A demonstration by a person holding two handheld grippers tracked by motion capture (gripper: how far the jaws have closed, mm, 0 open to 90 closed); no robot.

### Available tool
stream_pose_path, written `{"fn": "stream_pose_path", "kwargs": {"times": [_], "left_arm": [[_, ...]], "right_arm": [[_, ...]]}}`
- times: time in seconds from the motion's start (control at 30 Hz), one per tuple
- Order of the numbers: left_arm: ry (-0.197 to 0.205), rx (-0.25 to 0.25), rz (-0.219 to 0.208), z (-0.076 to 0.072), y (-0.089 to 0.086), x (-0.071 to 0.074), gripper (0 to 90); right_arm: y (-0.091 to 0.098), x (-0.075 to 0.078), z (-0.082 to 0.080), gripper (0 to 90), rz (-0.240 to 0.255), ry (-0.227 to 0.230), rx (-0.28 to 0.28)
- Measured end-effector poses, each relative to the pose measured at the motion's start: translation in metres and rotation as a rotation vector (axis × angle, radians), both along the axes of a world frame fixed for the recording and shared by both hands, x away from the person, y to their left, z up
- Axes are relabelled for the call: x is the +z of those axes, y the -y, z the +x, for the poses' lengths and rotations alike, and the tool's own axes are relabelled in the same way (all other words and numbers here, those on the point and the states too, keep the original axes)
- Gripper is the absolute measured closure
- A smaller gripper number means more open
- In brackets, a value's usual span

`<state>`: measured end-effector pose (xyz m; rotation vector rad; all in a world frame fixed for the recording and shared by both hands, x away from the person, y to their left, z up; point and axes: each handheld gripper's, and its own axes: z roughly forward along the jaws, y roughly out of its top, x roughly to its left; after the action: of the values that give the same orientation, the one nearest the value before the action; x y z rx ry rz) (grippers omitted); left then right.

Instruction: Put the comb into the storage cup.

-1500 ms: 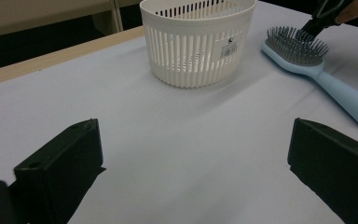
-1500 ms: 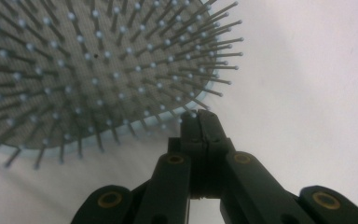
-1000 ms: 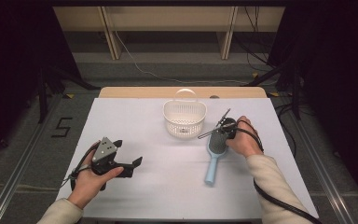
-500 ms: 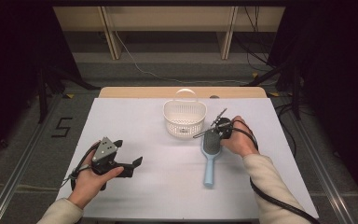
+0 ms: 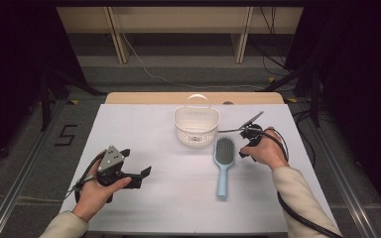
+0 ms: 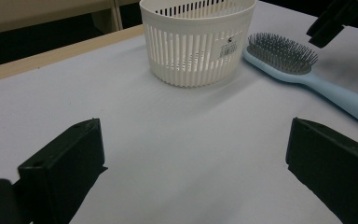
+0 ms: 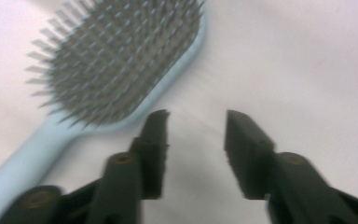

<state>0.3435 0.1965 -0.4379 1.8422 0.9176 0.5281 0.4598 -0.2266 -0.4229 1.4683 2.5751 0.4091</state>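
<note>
White basket (image 5: 196, 125) — pale table (image 5: 144, 134)

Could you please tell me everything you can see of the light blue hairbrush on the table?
The hairbrush looks like light blue plastic, with an oval head bearing a grey pad of dark bristles and a long plain handle. It lies flat on the white table, bristles up, head towards the white basket but apart from it, handle towards the person. The right gripper is beside the head, jaws apart, not touching it.
</note>
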Motion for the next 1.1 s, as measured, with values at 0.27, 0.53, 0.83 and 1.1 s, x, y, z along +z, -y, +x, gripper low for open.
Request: {"fn": "stream_pose_path", "kwargs": {"times": [0.27,0.53,0.83,1.1], "left_arm": [[-0.003,0.003,0.000,0.000,0.001,-0.001,4.2],[-0.003,0.003,0.000,0.000,0.002,0.000,4.3],[0.001,0.000,0.000,0.000,0.001,0.000,4.3],[0.004,0.009,0.002,0.000,0.000,0.001,3.7]], "right_arm": [[0.007,0.007,-0.029,36.8,0.078,-0.026,-0.052],[-0.012,0.006,-0.049,34.7,0.130,-0.076,-0.053],[-0.043,-0.005,-0.055,31.0,0.107,-0.119,-0.002],[-0.054,-0.005,-0.056,22.6,0.088,-0.113,0.020]]}}
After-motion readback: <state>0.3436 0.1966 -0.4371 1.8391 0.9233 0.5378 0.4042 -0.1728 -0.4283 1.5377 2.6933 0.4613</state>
